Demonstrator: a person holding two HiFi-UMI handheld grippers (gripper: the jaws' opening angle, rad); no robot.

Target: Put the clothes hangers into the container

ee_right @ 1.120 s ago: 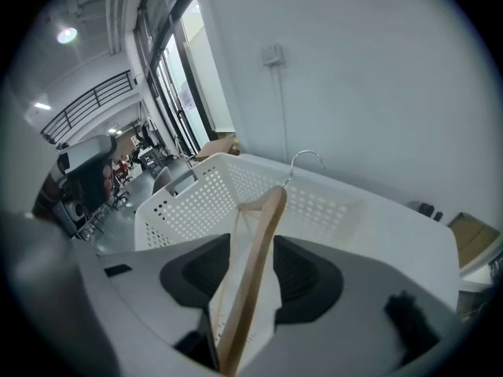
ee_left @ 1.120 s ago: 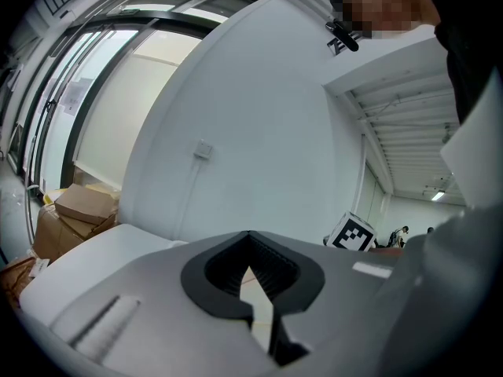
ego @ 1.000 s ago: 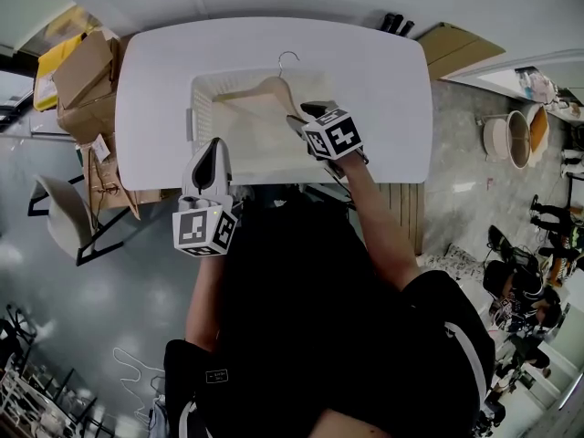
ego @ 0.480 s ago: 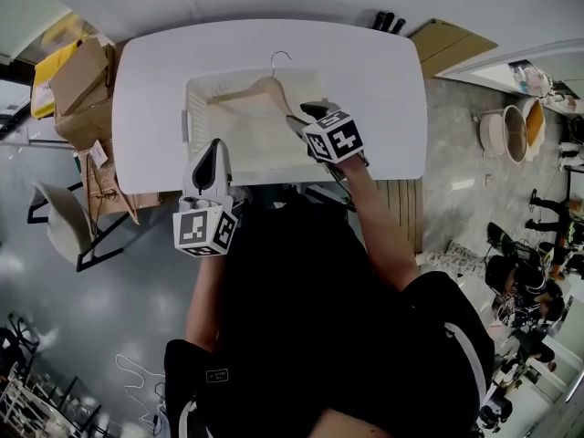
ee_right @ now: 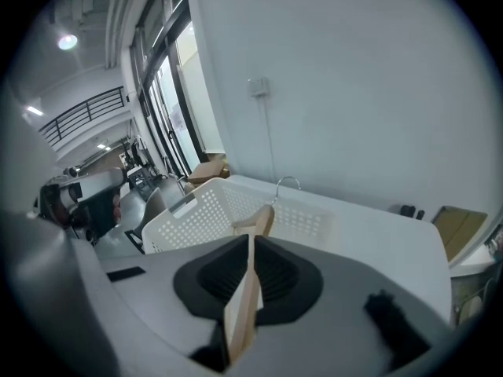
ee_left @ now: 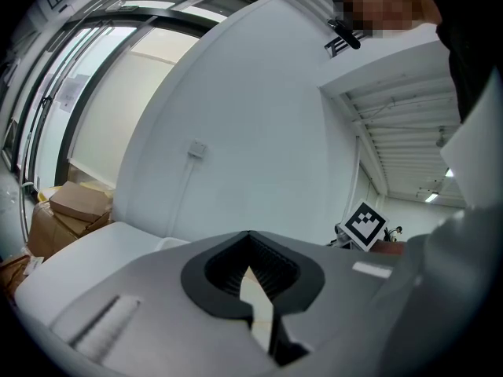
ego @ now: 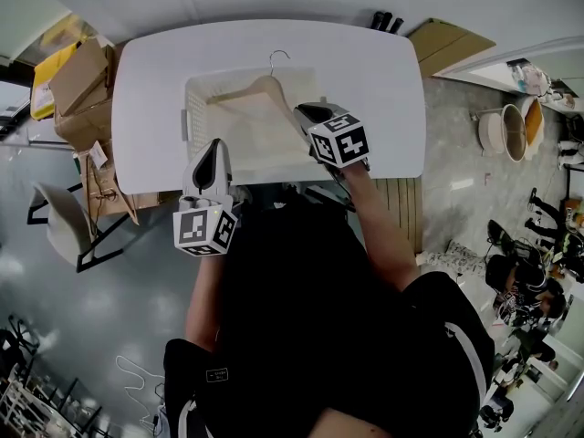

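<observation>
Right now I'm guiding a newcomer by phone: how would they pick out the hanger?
Find the white table; a white perforated basket sits on it. Over the basket is the hanger: the only wooden thing there, with a metal hook.

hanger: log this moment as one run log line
right gripper: jaws just closed on wooden hanger | hanger: over white basket, hook at far rim | left gripper: shut, empty, at basket's near side

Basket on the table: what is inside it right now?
One wooden hanger, its near arm clamped by the right gripper, whose jaws have just been closing. Elsewhere the basket floor looks bare; the corner beneath the gripper is covered.
</observation>
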